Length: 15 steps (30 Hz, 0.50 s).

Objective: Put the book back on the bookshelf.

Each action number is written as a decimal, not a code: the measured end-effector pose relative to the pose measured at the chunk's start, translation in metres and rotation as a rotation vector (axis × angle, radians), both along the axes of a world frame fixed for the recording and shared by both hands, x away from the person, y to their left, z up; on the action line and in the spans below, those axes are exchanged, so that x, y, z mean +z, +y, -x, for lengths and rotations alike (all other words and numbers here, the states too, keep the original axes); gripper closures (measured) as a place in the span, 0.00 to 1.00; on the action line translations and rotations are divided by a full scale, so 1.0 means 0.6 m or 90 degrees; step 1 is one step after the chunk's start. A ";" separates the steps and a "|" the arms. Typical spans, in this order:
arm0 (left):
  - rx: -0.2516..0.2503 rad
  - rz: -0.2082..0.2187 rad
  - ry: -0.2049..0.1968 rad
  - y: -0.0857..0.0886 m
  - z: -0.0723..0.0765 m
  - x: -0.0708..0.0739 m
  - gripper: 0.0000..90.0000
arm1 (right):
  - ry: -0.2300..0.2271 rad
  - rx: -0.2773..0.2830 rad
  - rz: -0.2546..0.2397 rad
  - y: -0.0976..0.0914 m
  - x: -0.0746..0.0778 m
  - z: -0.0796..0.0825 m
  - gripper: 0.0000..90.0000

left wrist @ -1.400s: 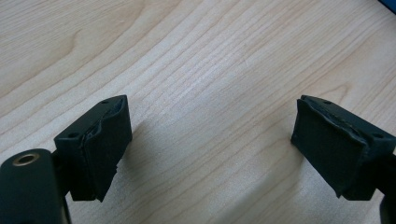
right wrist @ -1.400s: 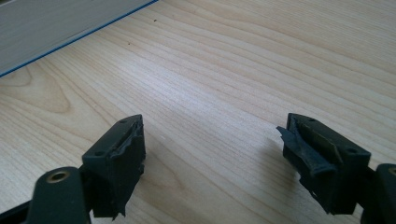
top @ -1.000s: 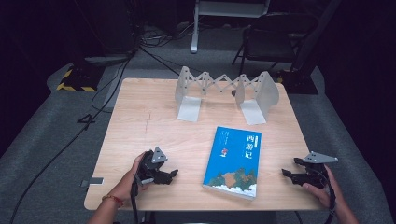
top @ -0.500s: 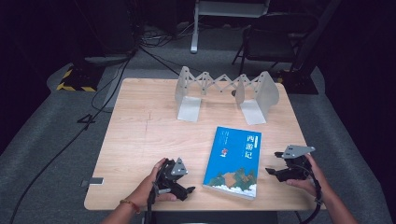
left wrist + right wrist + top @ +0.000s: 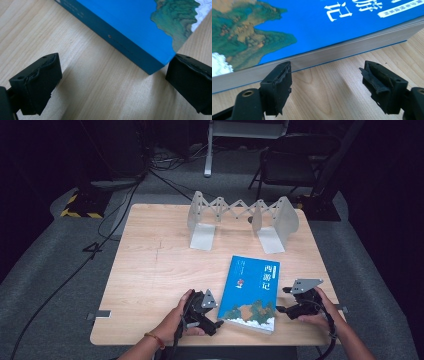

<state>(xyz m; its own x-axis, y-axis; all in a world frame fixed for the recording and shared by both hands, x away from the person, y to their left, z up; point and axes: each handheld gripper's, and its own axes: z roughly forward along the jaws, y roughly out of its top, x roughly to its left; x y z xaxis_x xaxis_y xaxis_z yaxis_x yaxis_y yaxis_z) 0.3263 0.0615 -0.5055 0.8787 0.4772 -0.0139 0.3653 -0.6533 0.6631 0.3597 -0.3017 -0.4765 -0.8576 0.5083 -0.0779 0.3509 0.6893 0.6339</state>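
A thick blue book [image 5: 251, 292] with white characters and a painted landscape lies flat on the wooden table [image 5: 155, 270], near its front edge. My left gripper [image 5: 214, 324] is open just left of the book's near left corner; its view shows the dark blue spine [image 5: 117, 42] just ahead of the jaws, the corner near the right jaw. My right gripper [image 5: 283, 300] is open at the book's right side, jaws facing the page edge [image 5: 332, 53]. Nothing is held by either gripper [image 5: 112, 80] [image 5: 325, 85].
An expandable grey metal book rack [image 5: 242, 217] stands at the back of the table, its two end plates upright. A black chair [image 5: 287, 162] and cables sit on the floor behind. The table's front edge runs close to both hands.
Both grippers have moved inward toward the book: the left one slid right to the book's near left corner, the right one came left and forward to its page edge.
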 end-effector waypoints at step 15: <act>0.032 -0.002 0.002 0.026 -0.026 0.000 0.01 | -0.016 -0.017 -0.044 0.010 0.009 -0.002 0.19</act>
